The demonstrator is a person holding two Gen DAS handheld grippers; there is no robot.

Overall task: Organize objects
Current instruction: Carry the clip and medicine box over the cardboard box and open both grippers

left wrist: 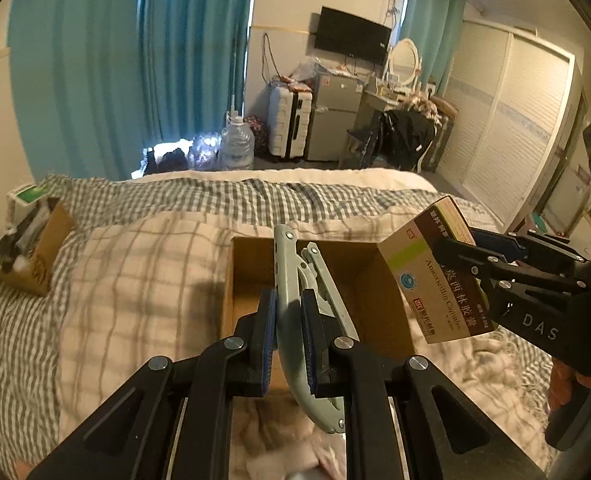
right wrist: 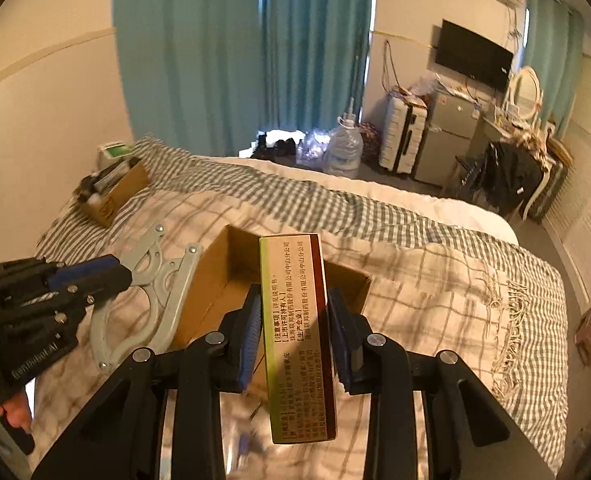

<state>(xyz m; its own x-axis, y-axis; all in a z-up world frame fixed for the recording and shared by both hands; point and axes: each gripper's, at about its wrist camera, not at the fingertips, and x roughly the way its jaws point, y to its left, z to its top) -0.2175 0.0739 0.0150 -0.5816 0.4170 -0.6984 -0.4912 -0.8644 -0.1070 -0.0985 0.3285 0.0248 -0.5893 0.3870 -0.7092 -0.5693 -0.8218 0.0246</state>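
right gripper point(right wrist: 294, 334) clamps medicine box point(right wrist: 298, 332) | cardboard box point(right wrist: 215, 280) beneath | left gripper point(right wrist: 111, 274) grips pliers point(right wrist: 151, 276)

Both wrist views close above the bed point(left wrist: 135, 280), angled down, sharing the cardboard box point(right wrist: 219, 280)

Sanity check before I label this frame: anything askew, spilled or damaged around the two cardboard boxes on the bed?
Nothing spilled or damaged. The open cardboard box on the plaid blanket looks empty; the second box, near the wall, is crammed full. The grey hand tool and medicine box are held in hand-held grippers, tilted, as expected.
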